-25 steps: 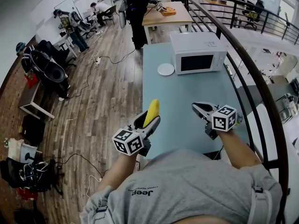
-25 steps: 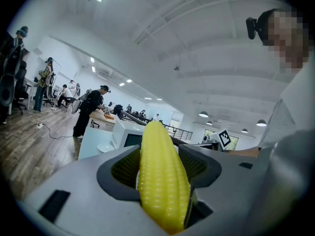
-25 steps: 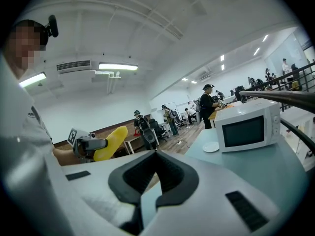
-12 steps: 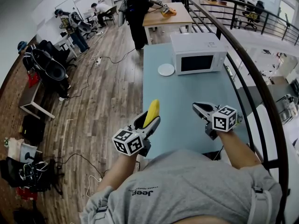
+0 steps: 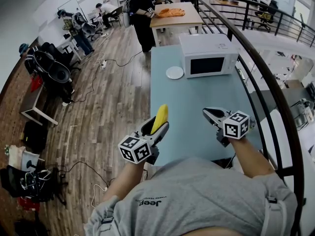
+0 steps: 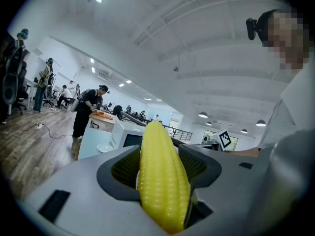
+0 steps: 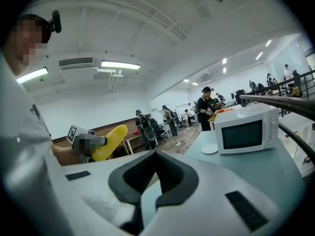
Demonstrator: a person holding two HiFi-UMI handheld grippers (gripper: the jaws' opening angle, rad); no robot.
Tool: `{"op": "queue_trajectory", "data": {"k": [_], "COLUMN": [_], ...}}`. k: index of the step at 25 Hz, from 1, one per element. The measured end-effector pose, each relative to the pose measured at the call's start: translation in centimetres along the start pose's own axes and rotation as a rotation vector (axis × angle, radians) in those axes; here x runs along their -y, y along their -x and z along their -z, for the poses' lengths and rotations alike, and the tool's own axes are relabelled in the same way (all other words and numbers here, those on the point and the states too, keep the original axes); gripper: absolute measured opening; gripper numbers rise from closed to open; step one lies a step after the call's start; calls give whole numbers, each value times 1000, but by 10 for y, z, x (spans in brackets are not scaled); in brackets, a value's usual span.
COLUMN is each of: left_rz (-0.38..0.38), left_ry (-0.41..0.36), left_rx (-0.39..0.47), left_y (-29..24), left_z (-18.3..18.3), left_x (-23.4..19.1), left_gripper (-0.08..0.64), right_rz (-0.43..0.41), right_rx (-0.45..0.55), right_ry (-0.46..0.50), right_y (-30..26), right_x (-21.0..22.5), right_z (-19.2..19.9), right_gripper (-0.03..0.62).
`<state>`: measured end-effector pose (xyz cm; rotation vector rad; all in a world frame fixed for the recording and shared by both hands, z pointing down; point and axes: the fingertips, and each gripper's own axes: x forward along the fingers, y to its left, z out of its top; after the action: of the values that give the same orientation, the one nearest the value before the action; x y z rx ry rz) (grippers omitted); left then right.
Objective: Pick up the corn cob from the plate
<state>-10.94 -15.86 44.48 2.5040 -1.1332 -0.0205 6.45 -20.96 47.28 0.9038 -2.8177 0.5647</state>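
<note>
- The bench (image 5: 197, 102): the load hangs by its near left edge, so a drop could end on the floor.
- The left hand-held gripper (image 5: 158, 128) is clamped on the corn cob (image 5: 160, 116), which is lifted well away from the plate (image 5: 174, 73).
- The right hand-held gripper (image 5: 210, 115) has its jaws together and holds nothing.
- Much of the cob juts past the pads, so I judge it could pivot or slip.

Far ahead of the left tool (image 5: 158, 125), the person in black (image 5: 141, 11) has shifted slightly leftward beside the wooden surface (image 5: 191, 18), where the orange thing (image 5: 171, 12) now lies spread wider.
</note>
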Motion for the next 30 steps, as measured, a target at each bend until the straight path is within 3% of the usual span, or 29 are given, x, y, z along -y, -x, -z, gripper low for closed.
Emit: {"op": "queue_trajectory", "data": {"k": [11,30], "left_rz": [-1,-7], "left_ry": [-6,-7], "left_rx": [6,16], "left_y": [11,17], "left_z": [-1,-1], "left_x": [7,16], "left_gripper": [258,258], "right_rz": [8,11], "right_rx": [29,26], "right_ry": [-7,86], "right_y": [9,15], "right_x": [-7,-18], "right_z": [-3,-9], "right_gripper": [15,14]}}
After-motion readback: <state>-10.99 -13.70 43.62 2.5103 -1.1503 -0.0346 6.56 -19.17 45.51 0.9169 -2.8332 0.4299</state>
